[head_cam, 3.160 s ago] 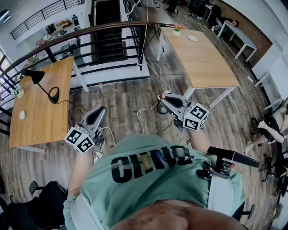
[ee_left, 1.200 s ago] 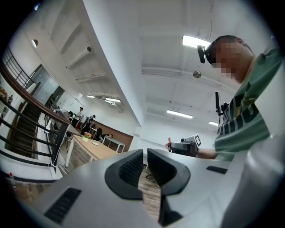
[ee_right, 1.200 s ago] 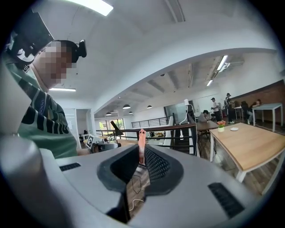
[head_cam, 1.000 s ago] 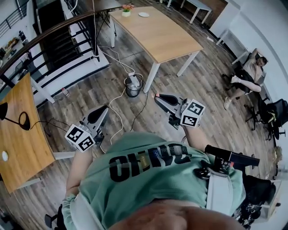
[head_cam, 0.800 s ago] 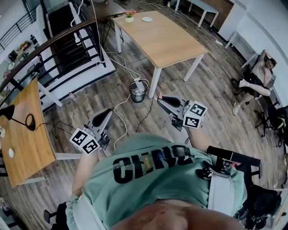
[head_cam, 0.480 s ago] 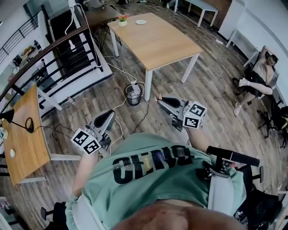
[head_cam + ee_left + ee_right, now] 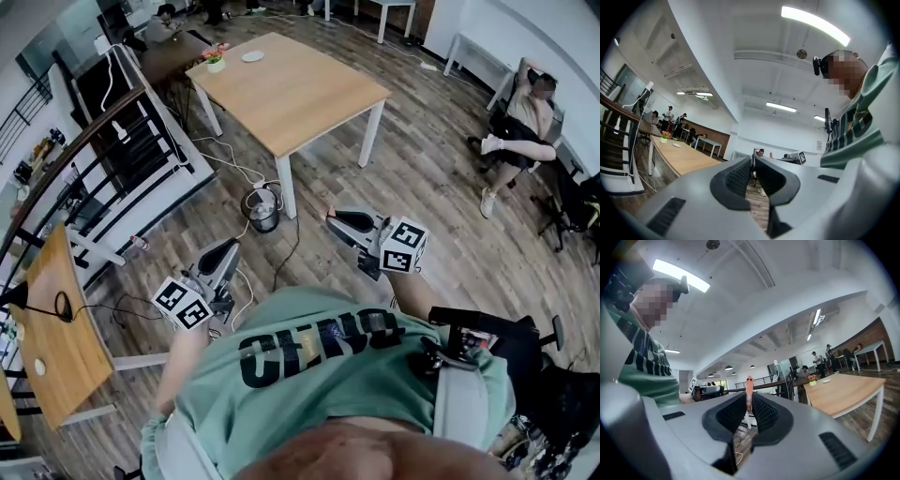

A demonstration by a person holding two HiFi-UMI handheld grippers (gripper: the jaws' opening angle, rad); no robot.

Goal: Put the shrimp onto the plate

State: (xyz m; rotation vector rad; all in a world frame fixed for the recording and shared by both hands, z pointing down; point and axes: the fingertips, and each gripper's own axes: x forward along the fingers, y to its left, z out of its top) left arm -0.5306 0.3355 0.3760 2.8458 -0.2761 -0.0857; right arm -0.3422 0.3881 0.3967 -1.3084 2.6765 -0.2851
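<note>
With the shrimp (image 7: 749,384) pinched upright in the right gripper (image 7: 749,398) and the left gripper (image 7: 753,160) closed empty, I would carry it level to the plate (image 7: 251,56) at the wooden table's (image 7: 300,94) far end, without loosening the pinch.

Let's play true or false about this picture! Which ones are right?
1. The right hand-held gripper is shut on the shrimp. True.
2. The shrimp lies on the plate. False: it is in that gripper, far from the plate on the table.
3. The left hand-held gripper holds a spoon. False: its jaws are together, empty.
4. A flower pot stands on the table near the plate. True.
5. The bin sits on the table. False: it stands on the floor by a table leg.
</note>
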